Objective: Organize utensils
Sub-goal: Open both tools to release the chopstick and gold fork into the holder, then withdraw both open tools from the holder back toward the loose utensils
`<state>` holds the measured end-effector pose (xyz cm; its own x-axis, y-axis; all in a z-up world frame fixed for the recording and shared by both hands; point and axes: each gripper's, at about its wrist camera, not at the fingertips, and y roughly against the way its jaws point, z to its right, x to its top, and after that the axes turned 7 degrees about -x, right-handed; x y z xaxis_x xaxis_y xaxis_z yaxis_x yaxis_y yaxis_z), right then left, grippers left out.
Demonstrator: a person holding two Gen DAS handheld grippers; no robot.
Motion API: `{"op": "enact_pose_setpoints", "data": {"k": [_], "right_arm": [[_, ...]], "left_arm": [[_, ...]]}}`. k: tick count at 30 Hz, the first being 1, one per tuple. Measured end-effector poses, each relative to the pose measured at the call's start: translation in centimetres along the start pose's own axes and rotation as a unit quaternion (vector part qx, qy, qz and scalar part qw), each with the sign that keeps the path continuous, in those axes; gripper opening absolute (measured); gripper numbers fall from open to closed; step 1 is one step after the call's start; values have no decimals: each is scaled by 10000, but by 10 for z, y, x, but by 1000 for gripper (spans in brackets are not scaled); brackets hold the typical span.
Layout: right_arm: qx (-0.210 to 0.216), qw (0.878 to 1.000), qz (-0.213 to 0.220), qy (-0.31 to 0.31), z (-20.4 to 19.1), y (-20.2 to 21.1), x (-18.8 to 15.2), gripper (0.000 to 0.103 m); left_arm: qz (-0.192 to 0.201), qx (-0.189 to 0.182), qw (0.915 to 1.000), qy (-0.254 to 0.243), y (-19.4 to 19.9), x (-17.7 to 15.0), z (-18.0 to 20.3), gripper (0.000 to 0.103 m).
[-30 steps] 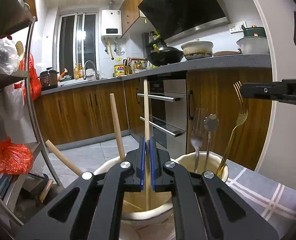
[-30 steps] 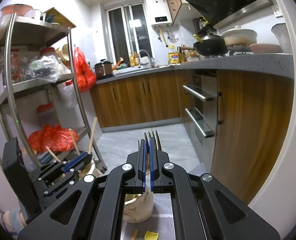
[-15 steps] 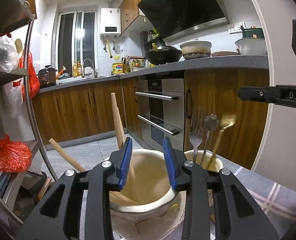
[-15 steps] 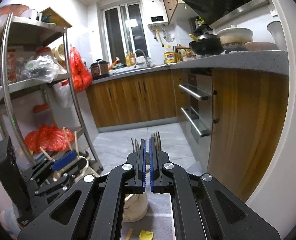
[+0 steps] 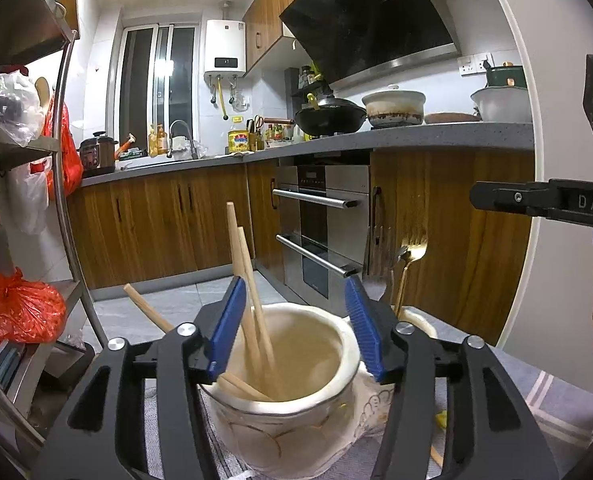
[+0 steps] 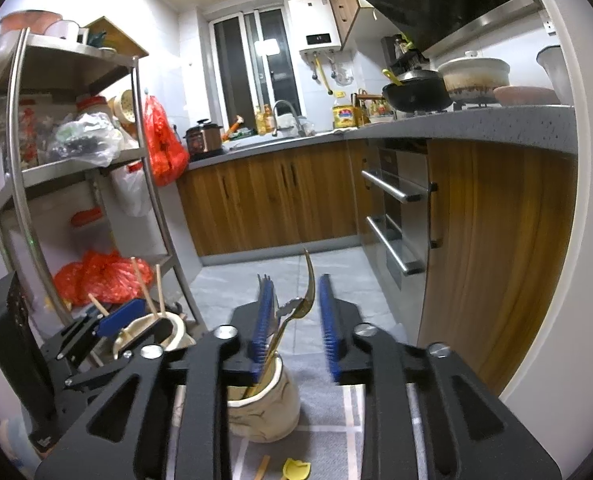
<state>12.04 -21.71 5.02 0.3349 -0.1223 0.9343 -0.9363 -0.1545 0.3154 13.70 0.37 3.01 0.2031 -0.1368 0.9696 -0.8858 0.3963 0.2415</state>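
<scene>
At the far left of the left wrist view a metal shelf rack (image 5: 62,184) holds red plastic bags (image 5: 14,312). Just right of it, the left gripper (image 5: 292,326) hangs with its blue-padded fingers (image 5: 226,326) spread wide, gripping nothing, one on either side of the large cream jar (image 5: 284,412) that stands on the grey tablecloth (image 5: 536,392). Three wooden chopsticks (image 5: 252,300) stand in this jar: two lean close together, long axes near upright with their tops tipped a little to the left, and a third (image 5: 146,308) slants far out over the left rim, its free end pointing up and left. Behind the jar's right side stands a smaller cream jar (image 5: 414,318) with metal cutlery upright in it, among them a gold fork (image 5: 410,264) with its tines pointing up. In the right wrist view the same large jar (image 6: 152,330) and chopsticks sit at lower left, the left gripper's body (image 6: 96,332) around them. Toward the centre, the right gripper (image 6: 294,320) is also open, moderately wide, and empty above the smaller jar (image 6: 266,404); the gold fork (image 6: 302,304) rises between its fingers, leaning against or just beside the left pad, handle down in the jar and curved head pointing up. A small yellow piece (image 6: 295,469) lies on the cloth in front of this jar. At right run the wooden cabinets (image 6: 492,248) and grey countertop (image 6: 476,124).
</scene>
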Motion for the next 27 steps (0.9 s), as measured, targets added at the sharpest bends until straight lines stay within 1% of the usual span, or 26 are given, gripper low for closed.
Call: {"op": "enact_pose_setpoints", "data": {"k": [1, 2, 3, 4, 6, 9, 10, 13, 18, 23, 27], "right_arm": [[3, 10000, 16, -2, 0, 2, 0, 50], [11, 10000, 26, -15, 1, 4, 0, 57], [31, 10000, 31, -35, 2, 5, 0, 73], [68, 9999, 37, -79, 4, 8, 0, 86], [114, 9998, 54, -152, 7, 13, 0, 95], [120, 9998, 30, -184, 11, 19, -1, 98], [109, 9998, 24, -174, 12, 21, -1, 98], [54, 9999, 23, -95, 14, 26, -4, 98], [-80, 10000, -18, 2, 16, 33, -12, 98], [-178, 9998, -83, 99, 19, 40, -20, 98], [-183, 9995, -192, 179, 21, 44, -28, 98]], "left_arm": [[15, -18, 10000, -5, 3, 1, 1, 60], [27, -26, 10000, -17, 5, 1, 2, 62], [41, -33, 10000, -27, 7, 2, 4, 67], [56, -36, 10000, -29, 9, 2, 5, 73], [99, -35, 9999, -3, 16, 4, 8, 80], [182, -24, 9998, 85, 31, 4, 11, 93], [214, -46, 9997, 99, 38, 4, 13, 96], [223, -96, 9996, 118, 51, 5, 16, 97], [99, -200, 9993, 294, 70, 2, 20, 97], [-51, -179, 9988, 448, 83, -5, 19, 97], [-161, -112, 9988, 459, 88, -12, 20, 97]]}}
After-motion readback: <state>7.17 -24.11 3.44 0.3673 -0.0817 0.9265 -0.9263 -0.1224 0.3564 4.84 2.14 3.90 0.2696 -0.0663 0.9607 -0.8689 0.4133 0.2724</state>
